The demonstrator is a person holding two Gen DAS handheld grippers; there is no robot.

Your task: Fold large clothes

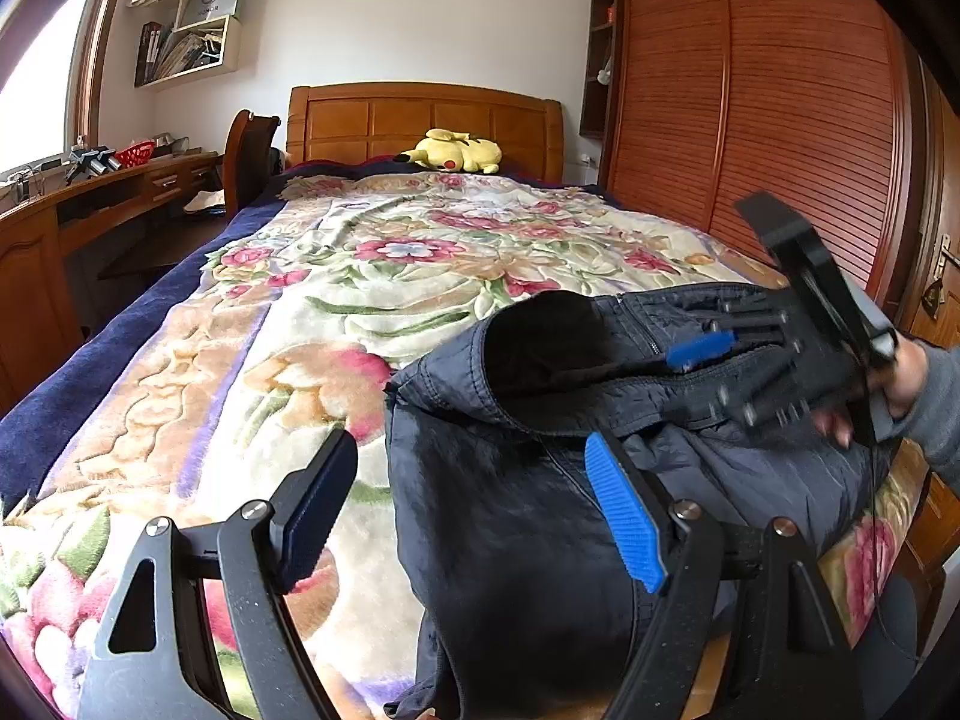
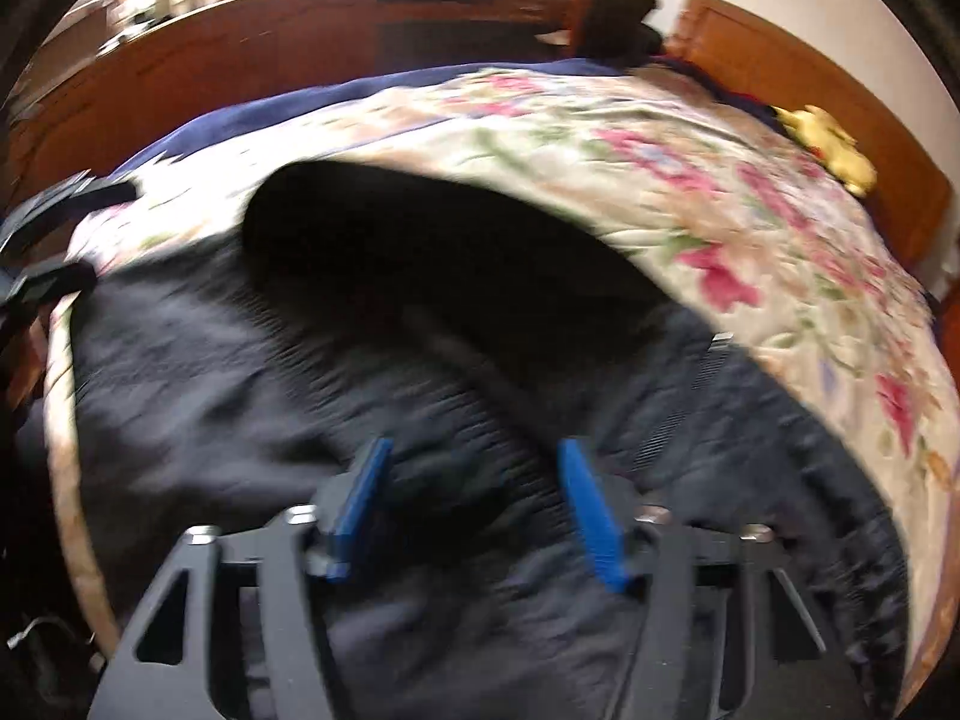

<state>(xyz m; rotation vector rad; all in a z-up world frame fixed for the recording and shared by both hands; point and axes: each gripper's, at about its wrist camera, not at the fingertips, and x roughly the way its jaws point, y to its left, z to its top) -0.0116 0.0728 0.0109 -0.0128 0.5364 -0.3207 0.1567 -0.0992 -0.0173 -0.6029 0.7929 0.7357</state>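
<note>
A dark navy jacket (image 1: 516, 516) lies bunched on the near right part of the floral blanket (image 1: 336, 300), its hood opening facing up. My left gripper (image 1: 474, 504) is open, its jaws wide apart over the jacket's left edge, holding nothing. My right gripper (image 1: 702, 351) reaches in from the right over the jacket's zipper area, blurred by motion. In the right wrist view the right gripper (image 2: 474, 474) is open just above the jacket (image 2: 240, 396), with dark fabric between and below its blue pads (image 2: 591, 510). The hood's dark hollow (image 2: 432, 240) lies ahead of it.
The bed has a wooden headboard (image 1: 426, 120) with a yellow plush toy (image 1: 456, 151) by it. A wooden desk (image 1: 90, 204) and chair (image 1: 249, 156) stand on the left. A slatted wooden wardrobe (image 1: 768, 120) runs along the right. Wall shelves (image 1: 192, 30) hang above the desk.
</note>
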